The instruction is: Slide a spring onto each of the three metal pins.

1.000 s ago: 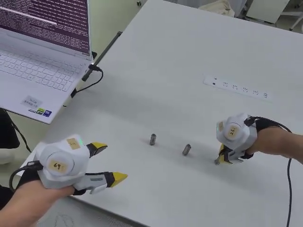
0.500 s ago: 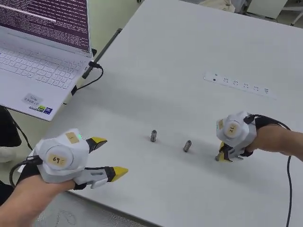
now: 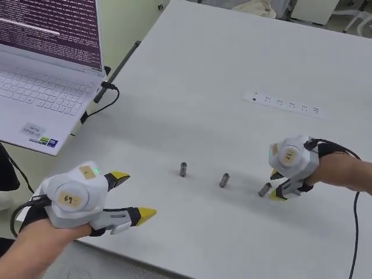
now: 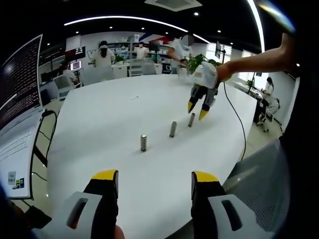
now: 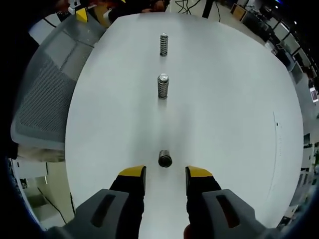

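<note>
At the upper left the laptop (image 3: 46,87) sits open by the edge of the table (image 3: 192,70). Below it, in the lower left of the head view, the left gripper (image 3: 132,195) has stayed put, its jaws spread wide with nothing between them.

Moving right along the middle of the frame, the first pin (image 3: 183,169) and the second pin (image 3: 224,180) stand as they did, each with a spring (image 4: 173,129) round it.

The change is at the right. A second ago the right gripper (image 3: 276,186) was closed in tight over the third pin (image 3: 265,189). Now it has drawn back a little and its jaws stand apart, holding nothing. That pin stands free just left of the yellow tips, with its own spring on it. In the right gripper view the same pin sits just ahead of the parted jaws, untouched.

To my eye that was the last spring being let go, so all three pins look dressed and the job seems done.
</note>
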Action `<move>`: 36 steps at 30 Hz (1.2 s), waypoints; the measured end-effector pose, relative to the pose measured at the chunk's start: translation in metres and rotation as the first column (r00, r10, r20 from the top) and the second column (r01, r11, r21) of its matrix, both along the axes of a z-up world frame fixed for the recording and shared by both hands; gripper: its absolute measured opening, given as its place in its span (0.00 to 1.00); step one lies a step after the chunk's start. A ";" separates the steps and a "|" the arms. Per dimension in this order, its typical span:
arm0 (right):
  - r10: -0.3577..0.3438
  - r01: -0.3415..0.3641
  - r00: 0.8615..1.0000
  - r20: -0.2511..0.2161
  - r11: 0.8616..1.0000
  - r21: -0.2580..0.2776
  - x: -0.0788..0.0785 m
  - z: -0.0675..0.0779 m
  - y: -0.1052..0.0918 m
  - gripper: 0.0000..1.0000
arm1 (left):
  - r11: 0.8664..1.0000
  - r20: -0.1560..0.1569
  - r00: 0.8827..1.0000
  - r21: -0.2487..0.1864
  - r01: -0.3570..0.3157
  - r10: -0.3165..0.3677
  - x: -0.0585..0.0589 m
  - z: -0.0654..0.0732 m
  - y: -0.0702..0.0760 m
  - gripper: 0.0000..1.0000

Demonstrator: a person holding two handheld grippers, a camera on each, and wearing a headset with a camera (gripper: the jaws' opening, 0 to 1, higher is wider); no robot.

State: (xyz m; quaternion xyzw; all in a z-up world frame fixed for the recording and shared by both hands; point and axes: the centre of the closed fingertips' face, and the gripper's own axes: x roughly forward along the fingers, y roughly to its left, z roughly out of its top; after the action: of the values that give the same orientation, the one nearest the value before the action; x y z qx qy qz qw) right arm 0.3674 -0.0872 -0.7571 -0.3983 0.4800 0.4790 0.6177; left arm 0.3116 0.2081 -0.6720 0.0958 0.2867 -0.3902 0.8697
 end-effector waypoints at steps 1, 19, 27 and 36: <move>-0.019 0.019 1.000 0.004 1.000 0.010 -0.001 0.000 -0.003 0.30 | 1.000 0.000 1.000 0.000 0.003 -0.003 0.000 0.000 -0.001 0.54; -0.309 0.289 0.949 0.062 0.932 0.217 -0.029 0.017 -0.013 0.31 | 1.000 0.015 1.000 -0.002 0.016 -0.016 0.003 0.003 -0.002 0.54; -0.436 0.395 0.897 0.070 0.863 0.314 -0.054 0.015 -0.010 0.35 | 0.999 0.019 0.999 -0.005 0.034 -0.034 0.008 0.006 -0.007 0.54; -0.576 0.484 0.813 0.083 0.749 0.452 -0.063 0.022 0.007 0.38 | 0.998 0.021 0.998 -0.011 0.066 -0.066 0.008 0.006 -0.019 0.54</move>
State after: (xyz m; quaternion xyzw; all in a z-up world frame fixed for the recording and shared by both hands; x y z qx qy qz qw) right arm 0.3046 -0.0807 -0.7348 -0.1557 0.3914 0.3258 0.8464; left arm 0.3194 0.1886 -0.6661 0.1042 0.2724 -0.4194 0.8597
